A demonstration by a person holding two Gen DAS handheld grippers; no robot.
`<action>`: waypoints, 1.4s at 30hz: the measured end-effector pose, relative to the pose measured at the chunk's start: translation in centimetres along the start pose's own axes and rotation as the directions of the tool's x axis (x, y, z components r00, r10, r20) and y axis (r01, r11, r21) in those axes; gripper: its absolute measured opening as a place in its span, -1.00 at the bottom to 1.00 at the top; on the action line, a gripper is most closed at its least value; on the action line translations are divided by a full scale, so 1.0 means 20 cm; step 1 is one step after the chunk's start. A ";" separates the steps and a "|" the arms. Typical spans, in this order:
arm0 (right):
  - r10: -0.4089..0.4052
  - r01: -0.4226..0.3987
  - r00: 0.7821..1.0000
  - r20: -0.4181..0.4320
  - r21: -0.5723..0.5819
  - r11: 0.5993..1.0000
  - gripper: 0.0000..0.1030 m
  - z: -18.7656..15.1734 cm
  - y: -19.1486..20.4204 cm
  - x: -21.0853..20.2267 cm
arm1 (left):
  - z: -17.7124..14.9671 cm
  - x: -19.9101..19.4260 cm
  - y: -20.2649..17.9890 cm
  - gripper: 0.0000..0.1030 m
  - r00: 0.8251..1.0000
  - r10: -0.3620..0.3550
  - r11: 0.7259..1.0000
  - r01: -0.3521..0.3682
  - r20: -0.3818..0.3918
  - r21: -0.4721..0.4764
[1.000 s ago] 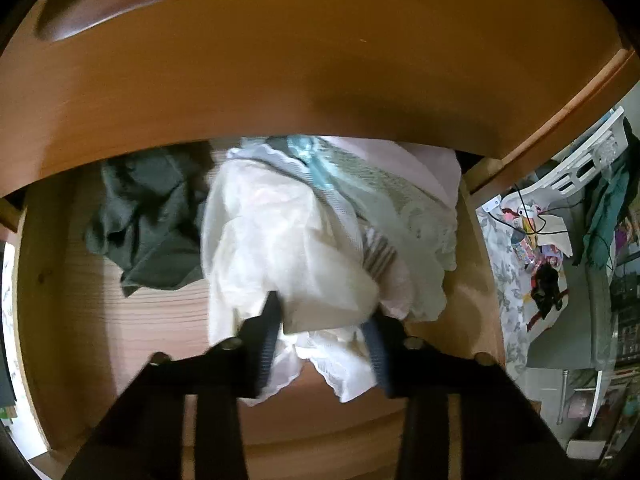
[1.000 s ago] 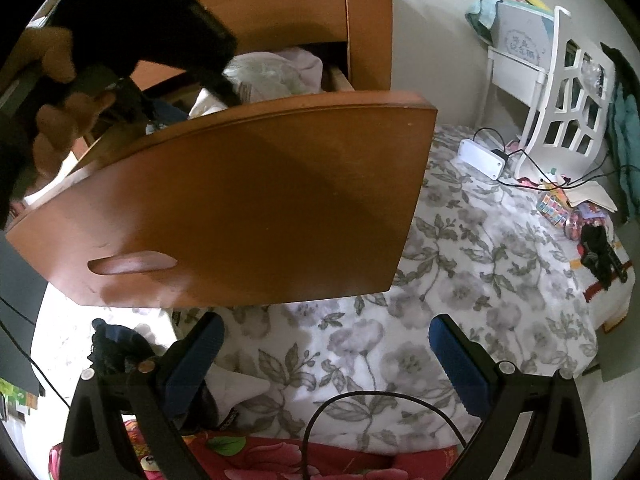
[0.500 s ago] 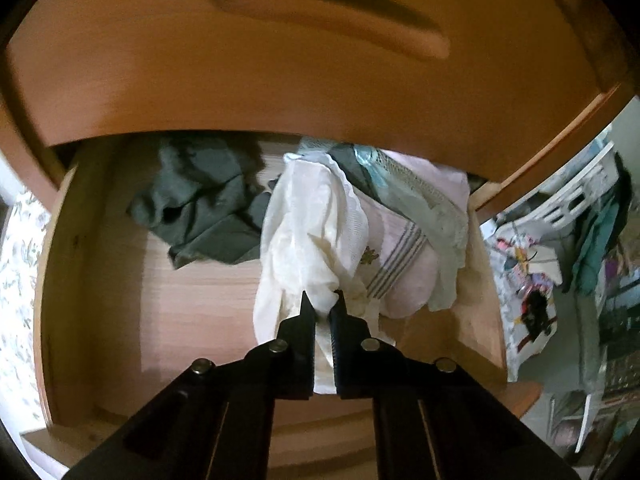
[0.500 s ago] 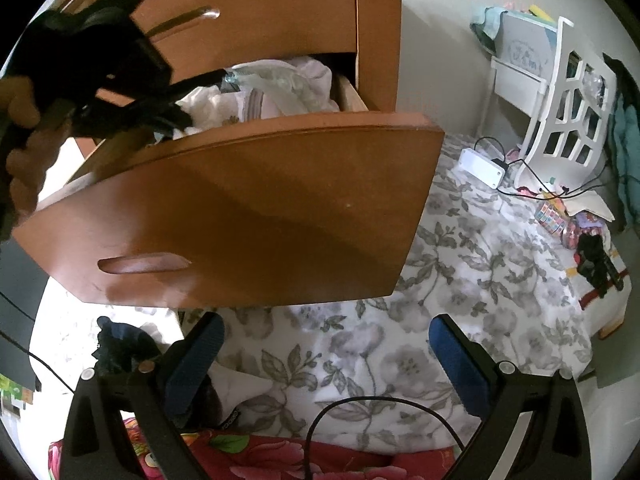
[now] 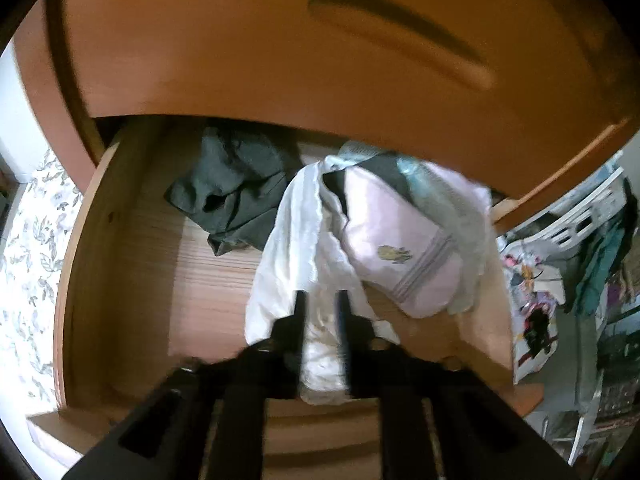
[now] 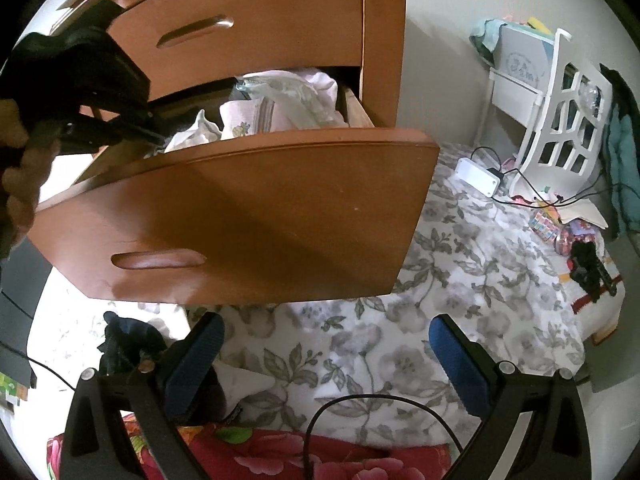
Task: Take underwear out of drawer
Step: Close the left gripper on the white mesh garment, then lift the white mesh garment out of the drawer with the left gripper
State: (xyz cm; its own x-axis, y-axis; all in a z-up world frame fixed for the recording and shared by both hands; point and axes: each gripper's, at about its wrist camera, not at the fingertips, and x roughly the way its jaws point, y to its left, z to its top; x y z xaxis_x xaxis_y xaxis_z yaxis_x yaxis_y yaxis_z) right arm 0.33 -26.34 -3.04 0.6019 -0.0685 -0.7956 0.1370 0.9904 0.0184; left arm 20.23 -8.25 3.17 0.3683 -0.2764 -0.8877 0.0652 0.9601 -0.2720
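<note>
An open wooden drawer (image 5: 120, 288) (image 6: 248, 216) holds a pile of underwear. My left gripper (image 5: 320, 304) is shut on a white lacy garment (image 5: 304, 248), which stretches up from the pile and hangs between the fingers. Beside it lie a pale pink piece (image 5: 400, 248) with a small emblem and a dark grey-green piece (image 5: 232, 196). In the right wrist view the left gripper (image 6: 160, 142) reaches over the drawer front, held by a hand (image 6: 24, 168). My right gripper (image 6: 324, 354) hangs open and empty below the drawer, above the floral bedding (image 6: 460, 280).
The closed drawer above (image 5: 320, 40) overhangs the pile. A dark garment (image 6: 128, 340) and a white one (image 6: 244, 384) lie on the bedding near my right gripper's left finger. A black cable (image 6: 360, 408), a white box (image 6: 478, 176) and a white rack (image 6: 564, 112) are at the right.
My left gripper closed on the white garment and has drawn back and up, pulling it out of the pile. The pink piece is now uncovered. The right gripper stayed open, shifting slightly.
</note>
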 end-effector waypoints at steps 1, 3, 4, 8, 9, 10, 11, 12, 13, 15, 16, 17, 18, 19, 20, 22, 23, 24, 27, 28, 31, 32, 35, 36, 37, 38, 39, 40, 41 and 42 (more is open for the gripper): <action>-0.002 0.002 1.000 0.000 0.000 1.000 1.00 0.00 0.00 0.00 | 0.01 0.02 0.00 -0.13 1.000 0.014 1.000 -0.013 -0.016 0.005; -0.003 0.003 1.000 -0.001 0.002 1.000 1.00 0.00 0.00 0.00 | 0.05 0.07 -0.01 -0.02 0.998 0.039 0.999 -0.038 -0.053 0.022; -0.002 0.002 1.000 -0.001 0.002 1.000 1.00 0.00 0.00 0.00 | 0.06 0.09 -0.02 0.00 0.996 0.046 0.999 -0.043 -0.077 0.034; 0.001 -0.001 1.000 -0.004 0.003 1.000 1.00 0.00 0.00 0.01 | 0.07 0.19 -0.08 0.12 0.986 0.061 0.995 -0.047 -0.153 0.091; 0.002 -0.002 1.000 -0.007 0.003 1.000 1.00 0.00 0.00 0.01 | 0.07 0.21 -0.10 0.12 0.983 0.072 0.993 -0.055 -0.168 0.106; 0.002 -0.002 1.000 -0.008 0.003 1.000 1.00 0.00 0.00 0.02 | 0.07 0.24 -0.11 0.12 0.979 0.083 0.991 -0.062 -0.185 0.119; 0.002 -0.002 1.000 -0.010 0.003 1.000 1.00 0.00 0.00 0.02 | 0.06 0.26 -0.12 0.12 0.976 0.089 0.990 -0.064 -0.201 0.129; 0.002 -0.002 1.000 -0.011 0.004 1.000 1.00 0.00 -0.01 0.02 | 0.06 0.28 -0.13 0.12 0.972 0.094 0.988 -0.065 -0.214 0.137; 0.002 -0.002 1.000 -0.012 0.005 1.000 1.00 0.00 -0.01 0.03 | 0.05 0.30 -0.14 0.12 0.969 0.101 0.987 -0.069 -0.225 0.147; 0.001 -0.001 1.000 -0.012 0.009 1.000 1.00 0.00 -0.01 0.03 | 0.05 0.32 -0.16 0.12 0.961 0.131 0.982 -0.091 -0.244 0.168; 0.002 -0.002 1.000 -0.012 0.010 1.000 1.00 0.00 -0.01 0.03 | 0.06 0.33 -0.17 0.12 0.960 0.140 0.979 -0.098 -0.244 0.176; 0.002 -0.002 1.000 -0.012 0.012 1.000 1.00 0.00 -0.01 0.03 | 0.06 0.33 -0.18 0.12 0.958 0.150 0.977 -0.106 -0.244 0.186; 0.002 -0.002 1.000 -0.013 0.012 1.000 1.00 0.00 -0.01 0.03 | 0.06 0.33 -0.18 0.12 0.956 0.162 0.974 -0.114 -0.245 0.197; 0.003 -0.003 1.000 -0.014 0.010 1.000 1.00 0.00 -0.01 0.03 | 0.06 0.34 -0.19 0.09 0.954 0.170 0.971 -0.120 -0.245 0.206; 0.002 -0.001 1.000 -0.012 0.010 1.000 1.00 0.00 -0.01 0.03 | 0.07 0.35 -0.21 -0.06 0.954 0.170 0.971 -0.120 -0.246 0.206; -0.001 0.001 1.000 -0.008 0.008 1.000 1.00 0.00 -0.01 0.03 | 0.06 0.36 -0.21 -0.38 0.955 0.156 0.975 -0.108 -0.251 0.196; 0.000 0.000 1.000 -0.007 0.009 1.000 1.00 0.00 -0.01 0.02 | 0.06 0.36 -0.21 -0.49 0.958 0.141 0.977 -0.094 -0.250 0.191; 0.000 0.000 1.000 -0.006 0.010 1.000 1.00 0.00 -0.01 0.02 | 0.05 0.35 -0.21 -0.57 0.961 0.130 0.978 -0.084 -0.243 0.188; -0.003 0.003 1.000 -0.003 0.012 1.000 1.00 0.00 -0.01 0.01 | 0.04 0.31 -0.19 -0.63 0.973 0.094 0.986 -0.062 -0.212 0.153; -0.004 0.004 1.000 -0.001 0.011 1.000 1.00 0.00 -0.01 0.01 | 0.02 0.28 -0.17 -0.64 0.979 0.072 0.990 -0.046 -0.193 0.133; -0.005 0.005 1.000 0.004 0.010 1.000 1.00 0.00 -0.01 -0.01 | -0.01 0.18 -0.14 -0.67 0.993 0.006 0.997 0.004 -0.120 0.083; -0.005 0.005 1.000 0.004 0.010 1.000 1.00 0.01 -0.01 -0.01 | -0.03 0.14 -0.12 -0.68 0.995 -0.011 0.997 0.018 -0.097 0.073; -0.003 0.003 1.000 0.004 0.006 1.000 1.00 0.01 -0.01 -0.02 | -0.08 0.05 -0.09 -0.68 0.998 -0.058 0.998 0.059 -0.018 0.036; -0.002 0.002 1.000 0.006 0.004 1.000 1.00 0.01 0.00 -0.02 | -0.10 0.02 -0.07 -0.68 0.997 -0.076 0.997 0.076 0.010 0.021; 0.000 0.000 1.000 0.008 0.001 1.000 1.00 0.01 0.00 -0.03 | -0.13 -0.01 -0.06 -0.68 0.995 -0.097 0.995 0.097 0.038 0.005; 0.001 -0.001 1.000 0.009 0.000 1.000 1.00 0.01 0.00 -0.03 | -0.15 -0.04 -0.04 -0.68 0.992 -0.116 0.993 0.117 0.057 -0.013; 0.001 -0.001 1.000 0.011 -0.002 1.000 1.00 0.01 0.01 -0.03 | -0.16 -0.06 -0.02 -0.68 0.988 -0.134 0.990 0.136 0.073 -0.030; 0.002 -0.002 1.000 0.013 -0.003 1.000 1.00 0.01 0.01 -0.04 | -0.18 -0.08 -0.01 -0.68 0.985 -0.147 0.988 0.152 0.088 -0.043; 0.002 -0.002 1.000 0.014 -0.004 1.000 1.00 0.01 0.01 -0.04 | -0.20 -0.11 0.01 -0.68 0.981 -0.157 0.985 0.164 0.111 -0.052; 0.004 -0.004 1.000 0.015 -0.005 1.000 1.00 0.01 0.01 -0.05 | -0.21 -0.13 0.02 -0.68 0.978 -0.162 0.984 0.170 0.129 -0.055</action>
State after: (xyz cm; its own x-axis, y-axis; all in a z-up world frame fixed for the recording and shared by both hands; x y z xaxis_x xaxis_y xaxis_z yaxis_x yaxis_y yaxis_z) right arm -0.07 -26.08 -2.12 0.6137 -0.0666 -0.7867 0.1306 0.9913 0.0179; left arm 15.39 -7.26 3.67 0.4696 -0.4201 -0.7765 0.0761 0.8955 -0.4385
